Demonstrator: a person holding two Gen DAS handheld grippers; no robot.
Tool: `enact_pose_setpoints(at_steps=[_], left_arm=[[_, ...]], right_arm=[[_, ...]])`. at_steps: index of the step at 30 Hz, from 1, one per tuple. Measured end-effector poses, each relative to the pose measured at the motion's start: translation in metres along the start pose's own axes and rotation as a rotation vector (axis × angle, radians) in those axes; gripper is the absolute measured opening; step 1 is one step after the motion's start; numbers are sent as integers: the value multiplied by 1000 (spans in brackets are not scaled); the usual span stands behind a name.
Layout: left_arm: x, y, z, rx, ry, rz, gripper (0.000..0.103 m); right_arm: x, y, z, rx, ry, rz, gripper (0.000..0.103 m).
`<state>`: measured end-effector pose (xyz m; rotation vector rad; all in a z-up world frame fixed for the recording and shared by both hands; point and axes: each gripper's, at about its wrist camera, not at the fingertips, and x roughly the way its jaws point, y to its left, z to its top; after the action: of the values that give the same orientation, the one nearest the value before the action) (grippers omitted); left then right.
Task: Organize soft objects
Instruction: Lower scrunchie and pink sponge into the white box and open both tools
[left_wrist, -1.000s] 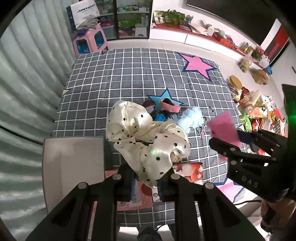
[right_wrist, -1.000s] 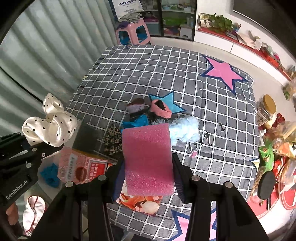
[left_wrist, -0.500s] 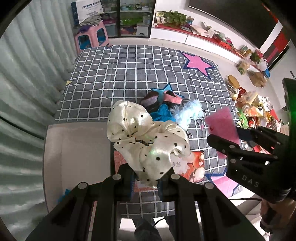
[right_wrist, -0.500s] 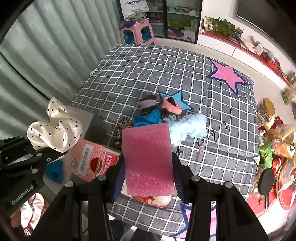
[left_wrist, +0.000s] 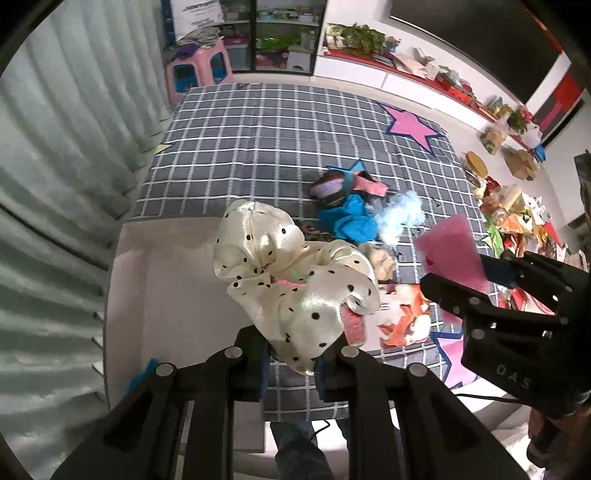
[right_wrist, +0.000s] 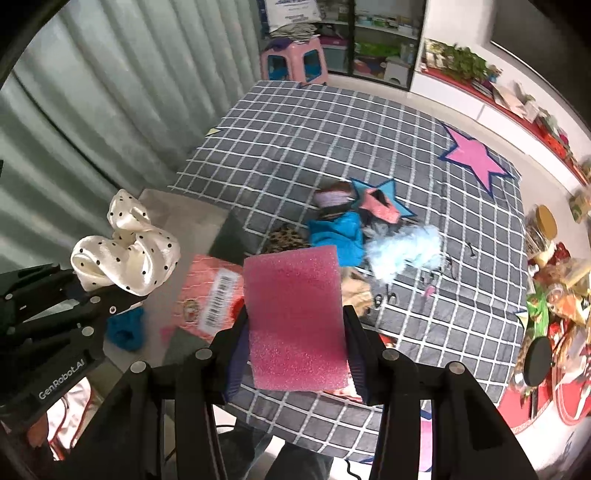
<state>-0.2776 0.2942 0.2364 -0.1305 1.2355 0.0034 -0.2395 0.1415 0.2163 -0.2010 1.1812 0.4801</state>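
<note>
My left gripper (left_wrist: 291, 363) is shut on a cream satin scrunchie with black dots (left_wrist: 291, 273) and holds it in the air over the near left table edge, above a pale grey bin (left_wrist: 162, 280). The scrunchie also shows in the right wrist view (right_wrist: 125, 251). My right gripper (right_wrist: 295, 354) is shut on a pink foam sponge (right_wrist: 295, 317), held above the table's near edge; it shows in the left wrist view (left_wrist: 450, 254). A heap of soft items lies mid-table: a blue cloth (right_wrist: 336, 236), a light blue fluffy piece (right_wrist: 402, 251) and a pink band (right_wrist: 380, 206).
The table has a grey checked cloth with stars (right_wrist: 332, 129). A red printed box (right_wrist: 210, 295) lies beside the bin, and a blue item (right_wrist: 125, 328) lies in the bin. Snack packets and jars (right_wrist: 554, 288) crowd the right. A corrugated wall (left_wrist: 55, 166) runs along the left.
Both grippers have drawn back toward the near left edge with their loads still held. The bin and the red box have come further into view under them.
</note>
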Motion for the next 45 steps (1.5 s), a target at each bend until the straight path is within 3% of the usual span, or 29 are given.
enact_pose_setpoints(at_steps=[21, 33, 45], left_arm=[[5, 111, -47, -237, 29, 86, 21], [28, 148, -62, -320, 87, 126, 21], [55, 156, -60, -329, 149, 139, 21]], right_arm=[[32, 125, 31, -272, 55, 78, 48], [59, 159, 48, -348, 94, 94, 48], [81, 170, 57, -369, 132, 104, 48]])
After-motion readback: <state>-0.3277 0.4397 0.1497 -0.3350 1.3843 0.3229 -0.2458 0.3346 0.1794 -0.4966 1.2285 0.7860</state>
